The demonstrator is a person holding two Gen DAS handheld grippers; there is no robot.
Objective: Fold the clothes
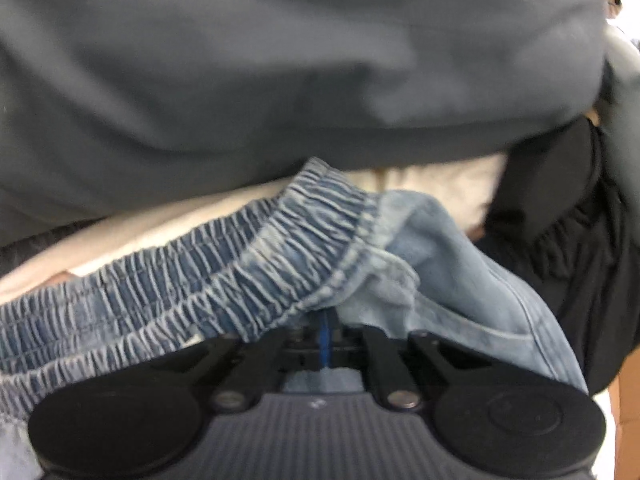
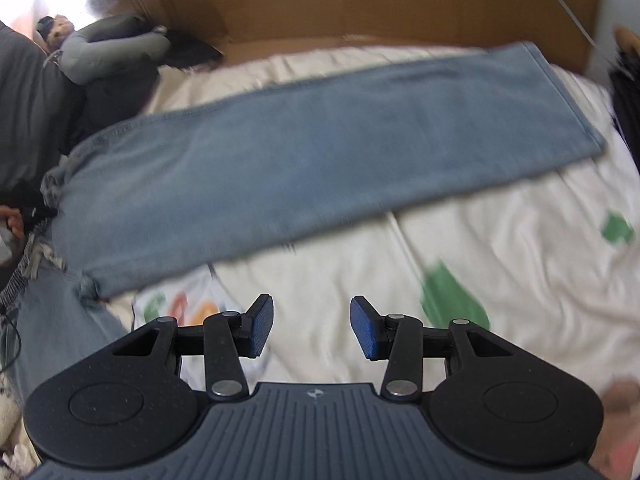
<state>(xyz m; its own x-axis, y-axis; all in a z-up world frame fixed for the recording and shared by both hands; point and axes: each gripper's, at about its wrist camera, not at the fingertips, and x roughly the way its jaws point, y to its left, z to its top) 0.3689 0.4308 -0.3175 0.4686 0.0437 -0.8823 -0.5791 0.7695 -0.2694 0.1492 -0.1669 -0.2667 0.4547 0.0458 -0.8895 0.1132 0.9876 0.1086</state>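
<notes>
A cream quilt (image 2: 460,208) with green patches covered the bed, a cardboard box (image 2: 360,4) standing at its far edge. The jeans (image 2: 300,152) lay stretched flat across the quilt ahead of the right gripper (image 2: 312,326), whose blue pads stood apart over bare bedding, holding nothing. The left gripper (image 1: 326,334) was pinched together on the elastic waistband (image 1: 224,264), bunched right at its tips, with a grey garment (image 1: 280,60) looming beyond. With only one end gripped, I judged the denim could slip free or drag crooked, spoiling the fold.
</notes>
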